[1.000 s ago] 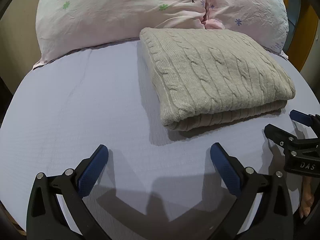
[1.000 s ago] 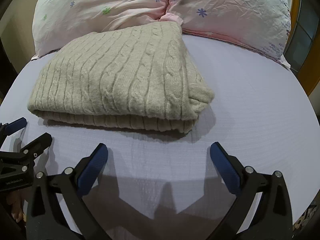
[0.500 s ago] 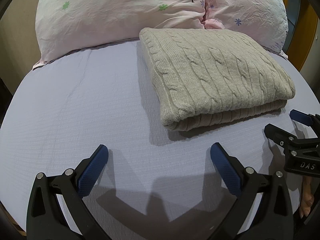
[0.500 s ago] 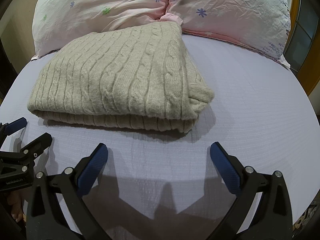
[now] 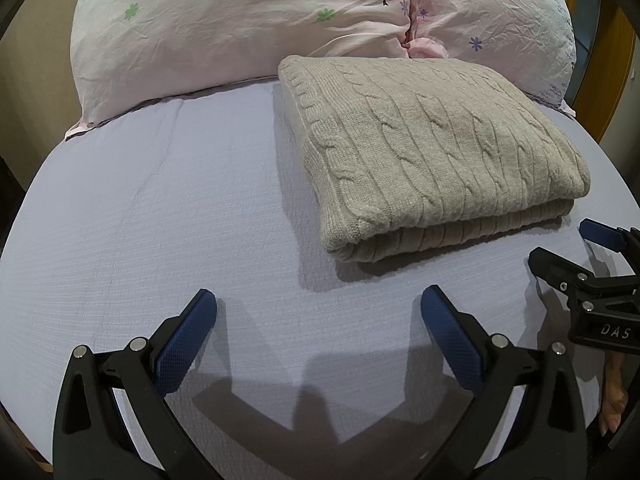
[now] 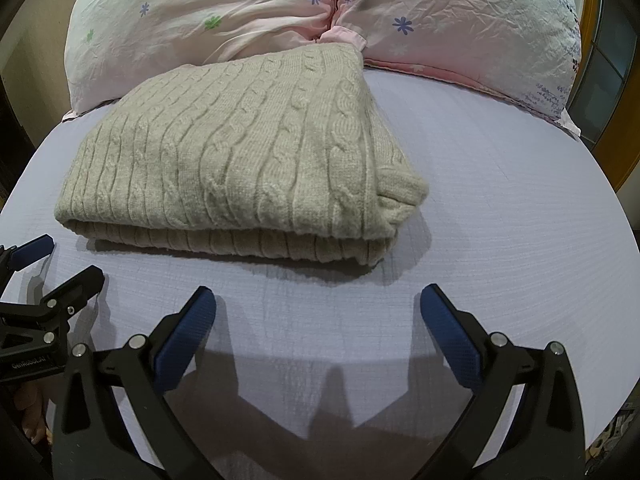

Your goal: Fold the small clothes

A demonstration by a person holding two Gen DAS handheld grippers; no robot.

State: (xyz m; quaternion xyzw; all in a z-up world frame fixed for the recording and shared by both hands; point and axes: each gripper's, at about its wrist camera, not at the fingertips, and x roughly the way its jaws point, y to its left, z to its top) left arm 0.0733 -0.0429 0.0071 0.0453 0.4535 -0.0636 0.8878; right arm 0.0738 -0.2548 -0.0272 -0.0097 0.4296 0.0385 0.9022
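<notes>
The cable-knit sweater lies on the bed sheet already folded into a thick, neat block, with its far edge touching the flowered pillows; so the folding looks done, or close to done. The left gripper is spread wide and holds nothing; the right gripper is spread wide too and holds nothing. Both sit low over the bare sheet, near the sweater's front edge but not touching it; the sweater is ahead and to the right of the left gripper, and ahead and to the left of the right gripper. I think the next move is small: tidy the loose bulging corner on the right side, or just back away; a rough push could mess up the fold.
</notes>
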